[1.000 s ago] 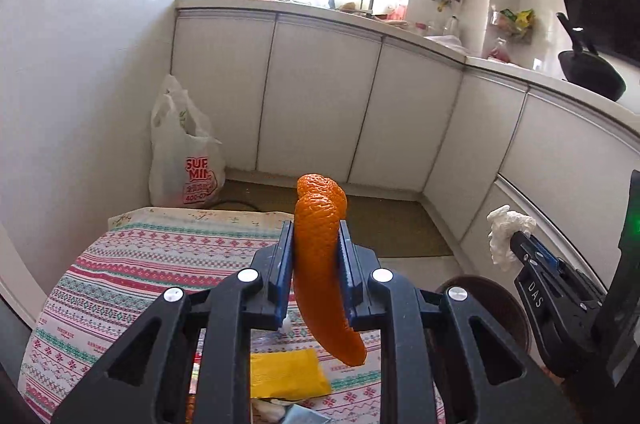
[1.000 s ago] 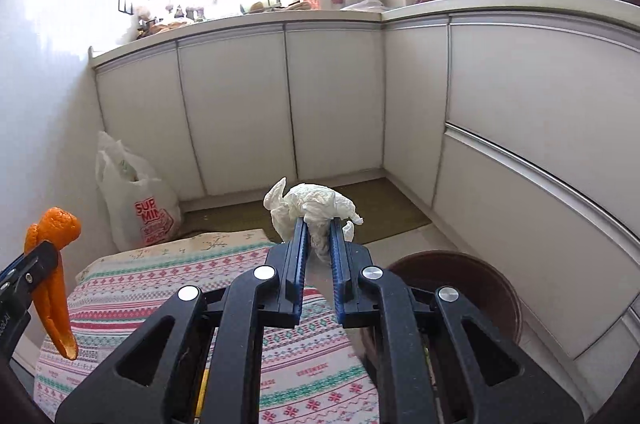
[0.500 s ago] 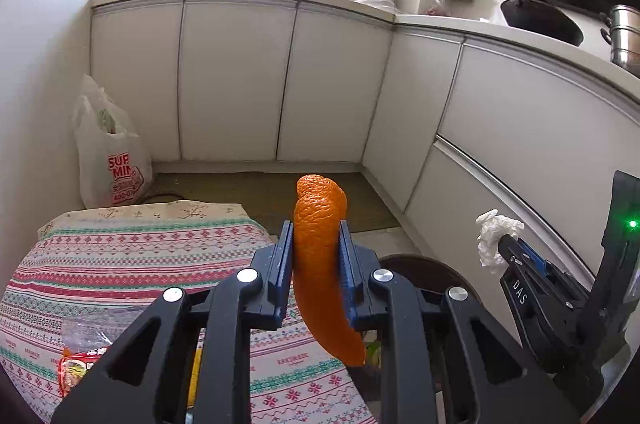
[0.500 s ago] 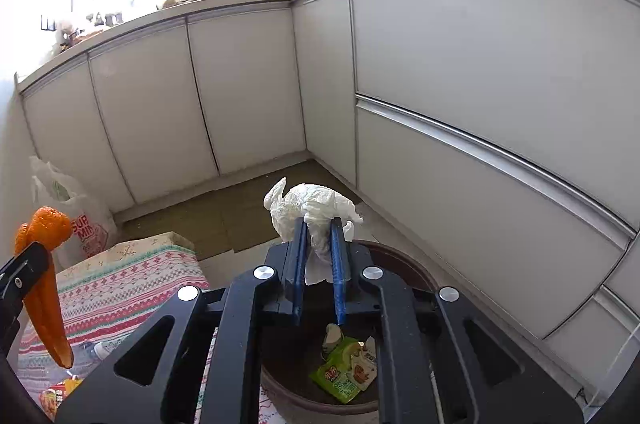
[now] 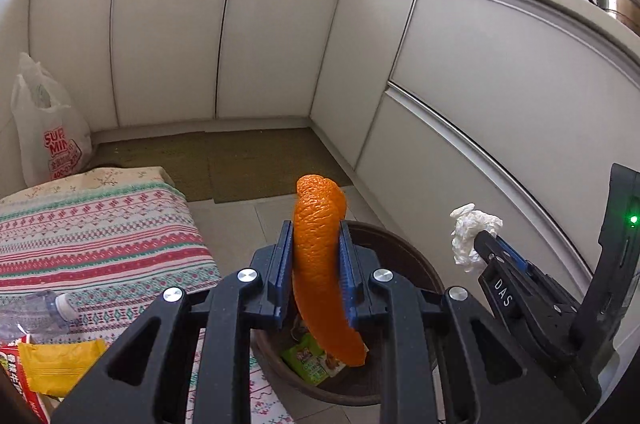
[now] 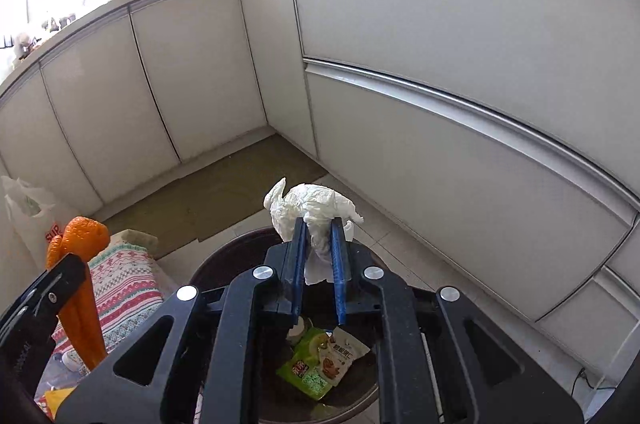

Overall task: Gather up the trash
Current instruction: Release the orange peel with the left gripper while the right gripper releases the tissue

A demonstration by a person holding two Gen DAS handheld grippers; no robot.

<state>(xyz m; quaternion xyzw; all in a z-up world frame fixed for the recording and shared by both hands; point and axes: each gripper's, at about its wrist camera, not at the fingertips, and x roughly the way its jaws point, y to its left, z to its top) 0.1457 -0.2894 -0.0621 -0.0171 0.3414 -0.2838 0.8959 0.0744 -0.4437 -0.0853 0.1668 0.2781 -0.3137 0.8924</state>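
Observation:
My left gripper [image 5: 316,244] is shut on a long orange peel [image 5: 318,264] and holds it over the near rim of a dark round trash bin [image 5: 404,256] on the floor. My right gripper [image 6: 317,244] is shut on a crumpled white tissue [image 6: 308,203] and holds it above the same bin [image 6: 224,264]. A green snack wrapper [image 6: 320,364] lies inside the bin. The peel also shows at the left of the right wrist view [image 6: 82,264], and the tissue at the right of the left wrist view [image 5: 472,236].
A table with a patterned cloth [image 5: 100,236] stands left of the bin, with a plastic bottle [image 5: 36,312] and a yellow packet [image 5: 56,364] on it. A white shopping bag [image 5: 44,135] sits on the floor by the white cabinets [image 5: 480,143].
Both grippers have swung right, away from the table, and now hang over the trash bin. Each still holds its item.

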